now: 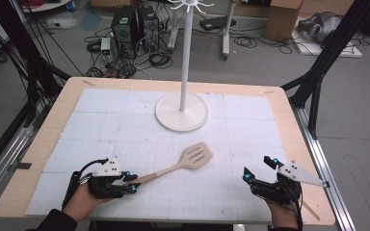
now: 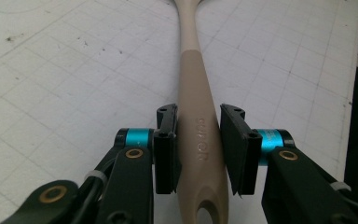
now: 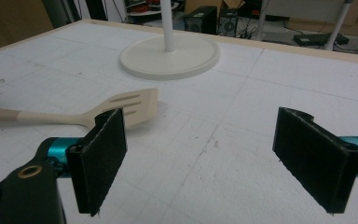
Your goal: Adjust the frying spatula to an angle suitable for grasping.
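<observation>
The left gripper (image 1: pixel 134 183) sits near the front-left corner of the tabletop (image 1: pixel 53 125), and its jaws are clamped on the handle end of the slotted spatula (image 1: pixel 185 162). In the left gripper view the black pads (image 2: pixel 168 149) press on both sides of the beige handle (image 2: pixel 199 140), just ahead of the hanging hole at its tip. From there the spatula runs out over the white gridded mat (image 1: pixel 125 120) toward the middle of the tabletop, and its slotted blade (image 1: pixel 197 155) lies a little short of the stand's round base (image 1: pixel 181 112), well apart from it. Whether the blade rests on the mat or hangs just above it, I cannot tell.

Over at the front-right corner, the right gripper (image 1: pixel 257 168) has its jaws spread wide, nothing between them, the pads (image 3: pixel 100 158) over bare mat. In the right gripper view, the spatula's blade (image 3: pixel 133 106) shows beyond the nearer pad, not touching it.

The white stand (image 1: pixel 186 53) rises upright from its base at the back-middle of the tabletop, hooks at its top.
</observation>
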The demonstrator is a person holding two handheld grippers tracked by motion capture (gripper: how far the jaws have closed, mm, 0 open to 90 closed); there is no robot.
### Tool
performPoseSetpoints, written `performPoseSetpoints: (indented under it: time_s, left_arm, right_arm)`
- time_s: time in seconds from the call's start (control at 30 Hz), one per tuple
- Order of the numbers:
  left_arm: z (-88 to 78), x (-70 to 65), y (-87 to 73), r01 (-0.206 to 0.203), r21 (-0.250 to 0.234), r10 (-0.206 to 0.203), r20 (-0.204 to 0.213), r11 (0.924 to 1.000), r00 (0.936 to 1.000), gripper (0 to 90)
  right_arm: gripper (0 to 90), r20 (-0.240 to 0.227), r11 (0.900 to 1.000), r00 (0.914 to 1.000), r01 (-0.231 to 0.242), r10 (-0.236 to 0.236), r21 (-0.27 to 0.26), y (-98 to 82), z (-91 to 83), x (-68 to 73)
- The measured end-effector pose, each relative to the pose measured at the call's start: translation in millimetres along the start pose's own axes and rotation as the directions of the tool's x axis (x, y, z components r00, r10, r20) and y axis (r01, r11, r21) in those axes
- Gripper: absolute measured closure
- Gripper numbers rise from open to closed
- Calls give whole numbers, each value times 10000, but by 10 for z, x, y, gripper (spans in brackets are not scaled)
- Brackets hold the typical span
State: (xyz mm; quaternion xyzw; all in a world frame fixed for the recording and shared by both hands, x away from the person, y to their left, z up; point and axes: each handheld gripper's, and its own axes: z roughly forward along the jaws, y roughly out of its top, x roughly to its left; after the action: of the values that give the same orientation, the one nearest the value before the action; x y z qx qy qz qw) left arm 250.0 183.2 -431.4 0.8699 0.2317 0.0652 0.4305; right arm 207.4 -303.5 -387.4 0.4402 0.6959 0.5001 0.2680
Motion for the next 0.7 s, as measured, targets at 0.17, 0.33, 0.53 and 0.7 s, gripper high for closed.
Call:
performPoseSetpoints:
  time_s: [0.17,0.33,0.53,0.7]
  left_arm:
    - [64,40,-46,436,362,-433,-100,9984,9990,662]
    - [20,65,-25,935,-203,-939,-187,9954,9954,490]
    - [-106,71,-9,1555,-914,-1604,-481,9836,9859,409]
    - [-156,66,-4,1679,-1241,-1757,-548,9780,9829,428]
  right_arm:
    - [162,-92,9999,9999,56,-55,99,-5,35,14]
    - [165,-201,9995,9997,170,-165,270,-6,94,28]
    - [318,-736,9980,9971,216,-172,596,69,341,77]
    - [612,-1473,9886,9836,1187,-1043,930,216,656,197]
